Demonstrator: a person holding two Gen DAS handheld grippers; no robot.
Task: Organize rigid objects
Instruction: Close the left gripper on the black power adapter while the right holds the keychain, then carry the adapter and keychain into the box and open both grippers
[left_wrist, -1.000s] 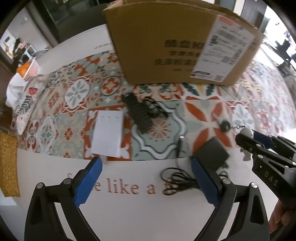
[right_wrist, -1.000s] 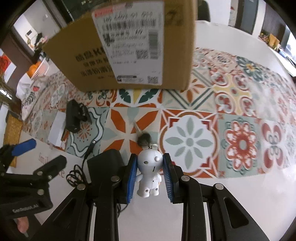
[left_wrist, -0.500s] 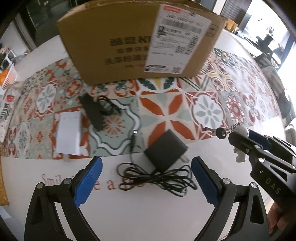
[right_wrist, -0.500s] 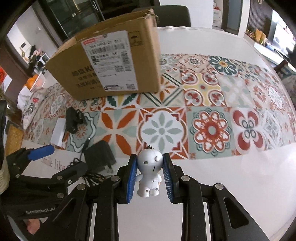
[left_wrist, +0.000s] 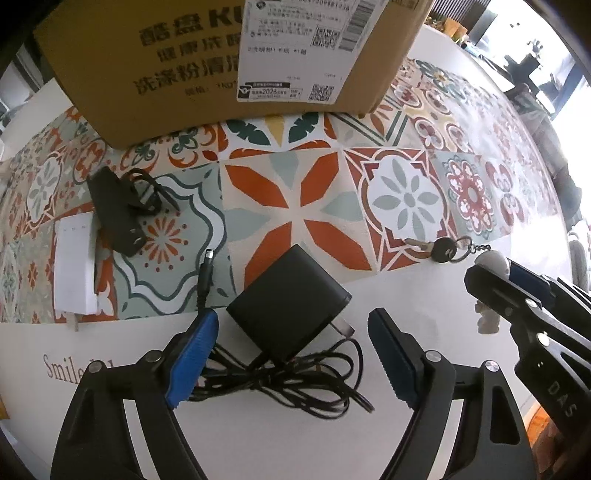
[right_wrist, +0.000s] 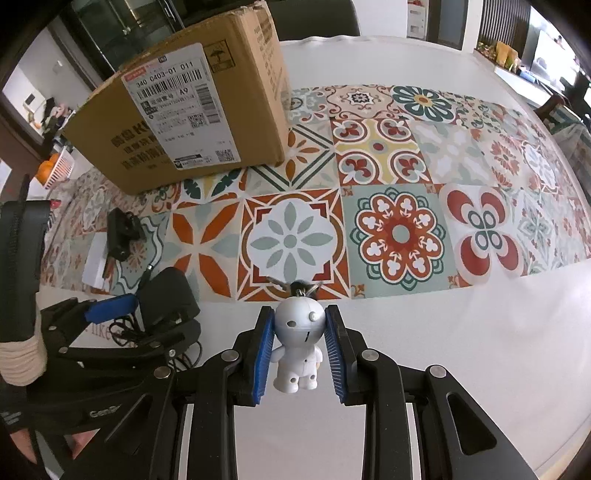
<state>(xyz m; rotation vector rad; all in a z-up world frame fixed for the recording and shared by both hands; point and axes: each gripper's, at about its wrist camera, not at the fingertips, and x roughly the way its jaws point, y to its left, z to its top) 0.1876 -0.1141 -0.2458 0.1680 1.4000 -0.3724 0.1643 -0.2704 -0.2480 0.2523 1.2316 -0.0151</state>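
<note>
My right gripper (right_wrist: 298, 347) is shut on a white figurine keychain (right_wrist: 300, 347); its key and ring (left_wrist: 441, 249) hang at the mat's edge. In the left wrist view the right gripper (left_wrist: 495, 291) shows at far right. My left gripper (left_wrist: 291, 332) is open, its blue pads on either side of a black power adapter (left_wrist: 290, 302) with a tangled cable (left_wrist: 295, 380). The left gripper (right_wrist: 122, 306) also shows at the left of the right wrist view, over the adapter (right_wrist: 166, 295).
A cardboard box (left_wrist: 229, 62) stands at the back on the patterned mat (left_wrist: 295, 206). A second black adapter (left_wrist: 118, 210) and a white flat device (left_wrist: 72, 273) lie at left. The white table (right_wrist: 461, 332) extends rightward.
My left gripper has moved right and forward, so the black adapter now lies between its open pads. My right gripper has lifted the figurine and drawn back from the box.
</note>
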